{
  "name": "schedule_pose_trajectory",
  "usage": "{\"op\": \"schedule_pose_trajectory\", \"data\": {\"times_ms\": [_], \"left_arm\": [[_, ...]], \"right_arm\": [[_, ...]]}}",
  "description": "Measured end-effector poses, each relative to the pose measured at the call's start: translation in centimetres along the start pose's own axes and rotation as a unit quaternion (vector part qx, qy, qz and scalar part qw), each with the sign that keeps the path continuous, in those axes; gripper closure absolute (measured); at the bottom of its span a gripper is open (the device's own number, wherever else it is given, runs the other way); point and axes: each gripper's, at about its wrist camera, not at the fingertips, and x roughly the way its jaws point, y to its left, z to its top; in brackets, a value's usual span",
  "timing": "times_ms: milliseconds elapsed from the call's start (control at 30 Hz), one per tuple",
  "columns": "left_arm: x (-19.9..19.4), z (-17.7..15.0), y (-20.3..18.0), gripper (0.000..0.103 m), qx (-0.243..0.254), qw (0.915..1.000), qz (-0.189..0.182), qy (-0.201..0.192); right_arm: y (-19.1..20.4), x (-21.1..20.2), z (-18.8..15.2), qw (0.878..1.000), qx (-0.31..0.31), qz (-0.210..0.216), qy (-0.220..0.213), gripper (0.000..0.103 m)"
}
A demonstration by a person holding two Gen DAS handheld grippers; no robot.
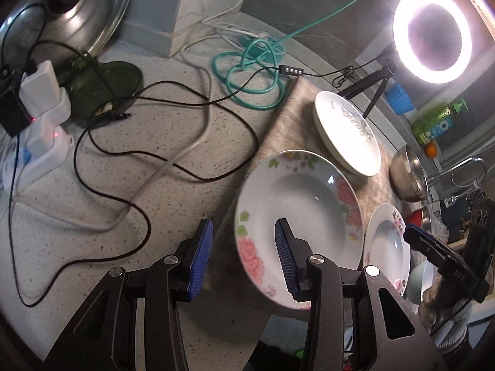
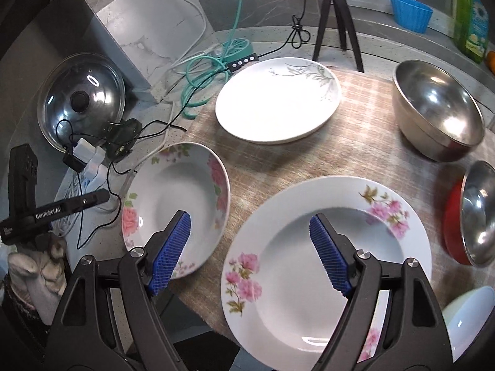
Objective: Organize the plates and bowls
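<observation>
A woven mat (image 2: 355, 142) carries a deep rose-patterned plate (image 1: 297, 216) (image 2: 176, 198), a wider pink-blossom plate (image 2: 328, 262) (image 1: 386, 247) and a white plate with grey leaves (image 2: 278, 99) (image 1: 346, 133). My left gripper (image 1: 244, 247) is open and straddles the rose plate's near-left rim without pressing on it. My right gripper (image 2: 250, 241) is open wide. Its left finger hangs over the rose plate's edge and its right finger over the blossom plate. A steel bowl (image 2: 439, 111), a red-and-steel bowl (image 2: 473, 216) and a pale bowl (image 2: 470, 318) sit to the right.
Black and teal cables (image 1: 250, 71), a power strip (image 1: 40, 130) and a pot lid (image 2: 82, 99) crowd the speckled counter on the left. Behind the mat are a ring light (image 1: 433, 31) on a tripod (image 2: 337, 21), a blue cup (image 2: 410, 12) and a green bottle (image 2: 470, 15).
</observation>
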Motion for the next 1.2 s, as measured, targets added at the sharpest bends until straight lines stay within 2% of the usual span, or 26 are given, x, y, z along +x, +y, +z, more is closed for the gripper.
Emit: {"op": "schedule_pose_trajectory", "data": {"times_ms": [67, 133, 267, 333, 400, 567, 700, 1000, 1067, 1200], "left_arm": [[0.2, -0.2, 0.3, 0.063, -0.003, 1.0000, 0.001, 0.002], [0.6, -0.4, 0.5, 0.063, -0.006, 1.0000, -0.001, 0.005], [1.1, -0.7, 0.7, 0.065, -0.013, 0.9998, -0.010, 0.012], [1.3, -0.9, 0.7, 0.067, -0.014, 0.9997, -0.015, 0.016], [1.7, -0.9, 0.8, 0.075, -0.017, 0.9994, -0.020, 0.022], [2.1, -0.7, 1.1, 0.077, -0.024, 0.9990, -0.026, 0.027], [2.5, -0.6, 1.2, 0.081, -0.026, 0.9986, -0.031, 0.035], [3.5, -0.4, 1.0, 0.085, -0.027, 0.9975, -0.042, 0.050], [3.7, -0.3, 0.9, 0.089, -0.026, 0.9973, -0.044, 0.052], [4.0, -0.2, 0.9, 0.089, -0.025, 0.9972, -0.045, 0.054]], "right_arm": [[0.4, 0.9, 0.5, 1.000, -0.007, 0.004, 0.008, 0.030], [0.8, 1.8, 1.0, 1.000, -0.011, 0.015, 0.021, 0.044], [1.3, 3.1, 1.4, 0.999, -0.024, 0.015, 0.038, 0.049], [1.4, 3.8, 1.6, 0.998, -0.025, 0.016, 0.049, 0.059], [1.4, 4.6, 1.7, 0.998, -0.021, 0.021, 0.059, 0.062], [1.4, 5.5, 1.9, 0.997, -0.017, 0.026, 0.072, 0.064], [1.7, 6.4, 1.9, 0.996, -0.014, 0.032, 0.082, 0.073], [1.7, 7.7, 2.0, 0.994, 0.001, 0.048, 0.100, 0.084], [1.7, 7.9, 2.0, 0.994, 0.002, 0.048, 0.101, 0.085], [1.7, 8.0, 2.0, 0.994, 0.004, 0.047, 0.101, 0.087]]}}
